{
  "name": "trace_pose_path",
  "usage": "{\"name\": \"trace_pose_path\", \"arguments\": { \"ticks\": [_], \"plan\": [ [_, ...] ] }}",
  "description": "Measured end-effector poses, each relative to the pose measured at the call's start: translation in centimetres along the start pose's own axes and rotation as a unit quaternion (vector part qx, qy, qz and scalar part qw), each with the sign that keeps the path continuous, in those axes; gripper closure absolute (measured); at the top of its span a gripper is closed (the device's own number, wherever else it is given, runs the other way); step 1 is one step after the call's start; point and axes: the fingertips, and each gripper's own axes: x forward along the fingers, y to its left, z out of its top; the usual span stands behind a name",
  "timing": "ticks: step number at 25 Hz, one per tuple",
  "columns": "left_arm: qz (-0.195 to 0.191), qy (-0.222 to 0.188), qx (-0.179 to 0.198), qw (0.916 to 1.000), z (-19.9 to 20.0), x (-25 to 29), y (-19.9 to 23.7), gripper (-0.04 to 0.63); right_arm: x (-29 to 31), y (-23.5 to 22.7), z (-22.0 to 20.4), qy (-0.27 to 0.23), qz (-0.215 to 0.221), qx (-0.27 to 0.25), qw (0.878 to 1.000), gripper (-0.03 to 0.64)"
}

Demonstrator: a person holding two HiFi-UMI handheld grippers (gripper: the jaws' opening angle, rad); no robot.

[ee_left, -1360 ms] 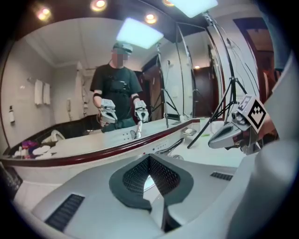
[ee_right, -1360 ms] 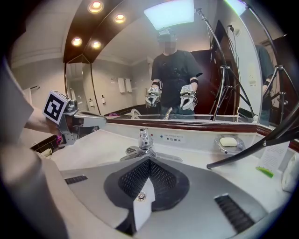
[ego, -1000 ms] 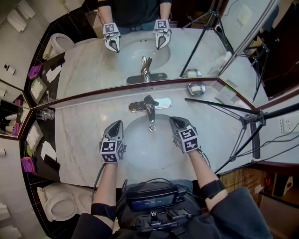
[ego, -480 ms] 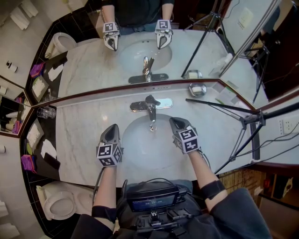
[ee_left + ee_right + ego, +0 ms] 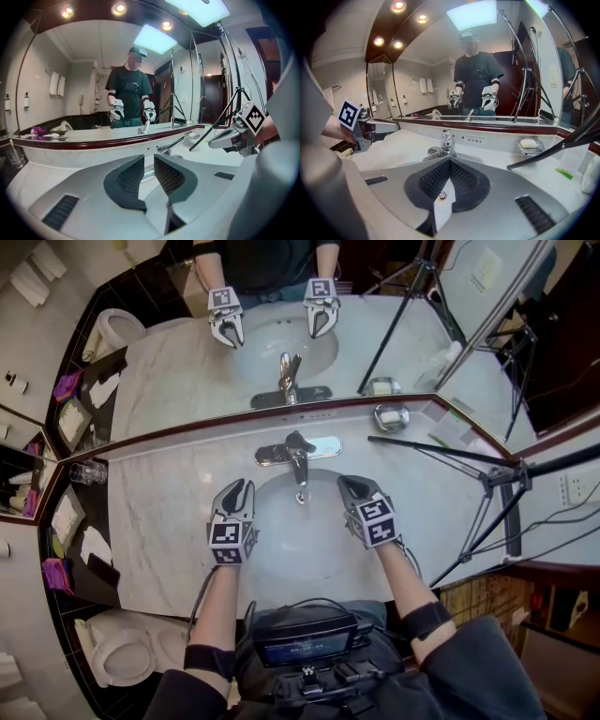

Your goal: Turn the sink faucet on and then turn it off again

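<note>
Grey pads of the left gripper, low and left of centre in the head view, have just been opening and now stand slightly apart with nothing between them. The gripper has also edged up the frame toward the faucet. I judge this the start of the reach for the lever, and no stream shows yet. The right gripper, low and right of centre, is clenched and empty over the white basin. At centre, the chrome faucet stands untouched on the basin's far rim. Pale marble countertop spreads around, with a soap dish right of centre. The mirror fills the upper frame, and a tripod stands at right.
</note>
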Motion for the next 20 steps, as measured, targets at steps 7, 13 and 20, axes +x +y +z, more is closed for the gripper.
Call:
{"name": "trace_pose_path", "arguments": {
  "ticks": [7, 13, 20],
  "plan": [
    [-0.053, 0.010, 0.075, 0.9957, 2.8, 3.8, -3.6, 0.472, 0.0, -0.5, 0.0, 0.002, -0.004, 0.007, 1.000, 0.597],
    [-0.095, 0.040, 0.193, 0.9758, 2.5, 7.5, -6.3, 0.400, -0.1, -1.3, -0.5, 0.005, -0.009, 0.014, 1.000, 0.597],
    [-0.141, 0.060, 0.359, 0.9207, 1.3, 11.1, -9.9, 0.400, -0.4, -2.1, -0.5, 0.009, -0.018, 0.019, 1.000, 0.597]
  ]
}}
